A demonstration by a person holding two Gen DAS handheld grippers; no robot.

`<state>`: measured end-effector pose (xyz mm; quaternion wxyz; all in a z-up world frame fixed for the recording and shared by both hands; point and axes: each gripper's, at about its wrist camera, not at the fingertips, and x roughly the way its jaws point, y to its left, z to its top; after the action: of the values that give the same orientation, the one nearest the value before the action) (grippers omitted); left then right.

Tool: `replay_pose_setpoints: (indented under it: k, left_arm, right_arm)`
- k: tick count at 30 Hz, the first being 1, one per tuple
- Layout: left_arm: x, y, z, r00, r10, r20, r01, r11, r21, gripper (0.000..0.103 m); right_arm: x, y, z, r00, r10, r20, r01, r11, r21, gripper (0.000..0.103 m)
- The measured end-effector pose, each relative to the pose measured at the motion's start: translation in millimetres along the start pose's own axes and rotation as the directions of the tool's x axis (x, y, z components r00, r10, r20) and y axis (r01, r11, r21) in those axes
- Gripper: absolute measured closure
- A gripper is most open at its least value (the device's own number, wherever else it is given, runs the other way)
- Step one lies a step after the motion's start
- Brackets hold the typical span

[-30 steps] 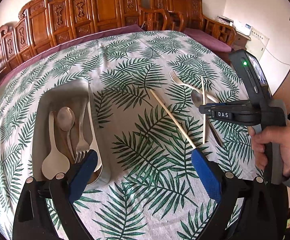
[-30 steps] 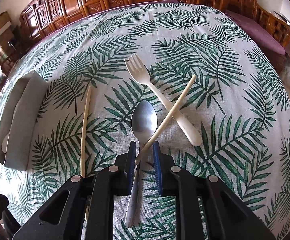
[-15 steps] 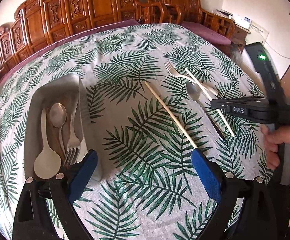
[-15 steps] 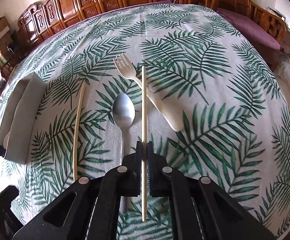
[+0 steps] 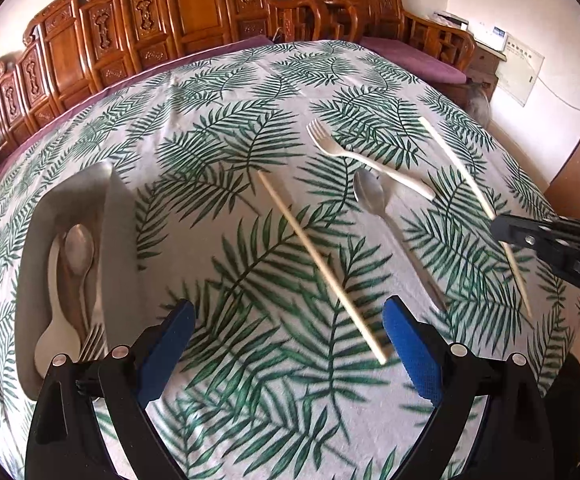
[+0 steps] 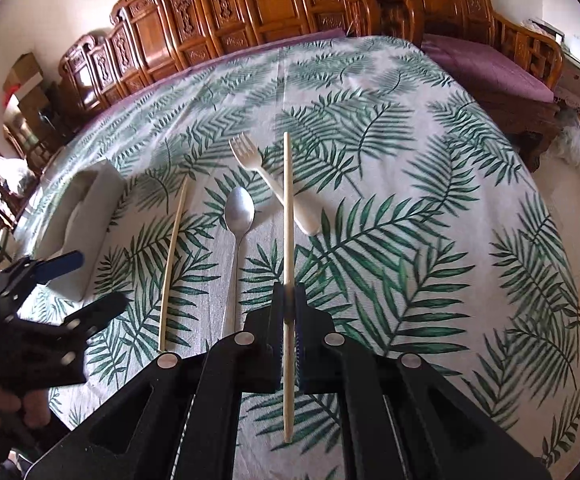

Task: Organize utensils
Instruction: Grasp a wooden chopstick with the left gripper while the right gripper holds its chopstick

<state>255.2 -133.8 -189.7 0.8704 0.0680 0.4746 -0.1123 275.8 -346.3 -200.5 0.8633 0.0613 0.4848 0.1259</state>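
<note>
My right gripper point(image 6: 289, 304) is shut on a pale chopstick point(image 6: 288, 216) and holds it lifted above the table; it also shows in the left wrist view point(image 5: 460, 168). A second chopstick point(image 5: 318, 264) point(image 6: 173, 256) lies on the palm-leaf tablecloth, its near end close to my open, empty left gripper point(image 5: 290, 336). A metal spoon point(image 5: 374, 200) point(image 6: 239, 216) and a cream plastic fork point(image 5: 362, 160) point(image 6: 274, 180) lie beside it. A grey tray point(image 5: 120, 240) point(image 6: 86, 216) at the left holds a white spoon, a metal spoon and a fork.
Carved wooden chairs point(image 5: 194, 20) line the far side of the table. A purple-cushioned bench point(image 6: 490, 68) stands at the right, beyond the table edge. The left gripper point(image 6: 50, 280) shows at the left of the right wrist view.
My right gripper closed on the chopstick that lay across the fork and spoon, lifted it and drew back. The left gripper moved right, towards the other chopstick.
</note>
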Motion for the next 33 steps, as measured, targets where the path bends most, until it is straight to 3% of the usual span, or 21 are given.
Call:
replay_pose_setpoints:
  k: [5,13,22,33]
  left_arm:
    - [12.0,-6.1,12.4,1.000,-0.005,-0.003,0.005,1.000,-0.012,0.013]
    - [33.7,-10.5,26.5,0.999,0.012,-0.049,-0.013,1.000,-0.022,0.038]
    - [52.7,-16.2,35.9,0.995,0.027,-0.101,-0.029,0.999,-0.016,0.058]
    - [63.1,-13.0,39.0,0.990,0.022,-0.138,-0.029,0.998,-0.052,0.065]
  right_arm:
    - [-8.1,-4.2,-2.3,1.000,-0.001,0.017,0.001,1.000,-0.028,0.097]
    - [-9.5,-13.2,-8.8,0.999,-0.002,0.032,0.003,1.000,-0.026,0.097]
    - [-6.5,-13.2,-10.3,0.999,-0.013,0.029,0.015,0.999,-0.052,0.097]
    - [-4.3,-7.7,-10.8,0.999,-0.031,0.030,0.033,0.995,-0.093,0.097]
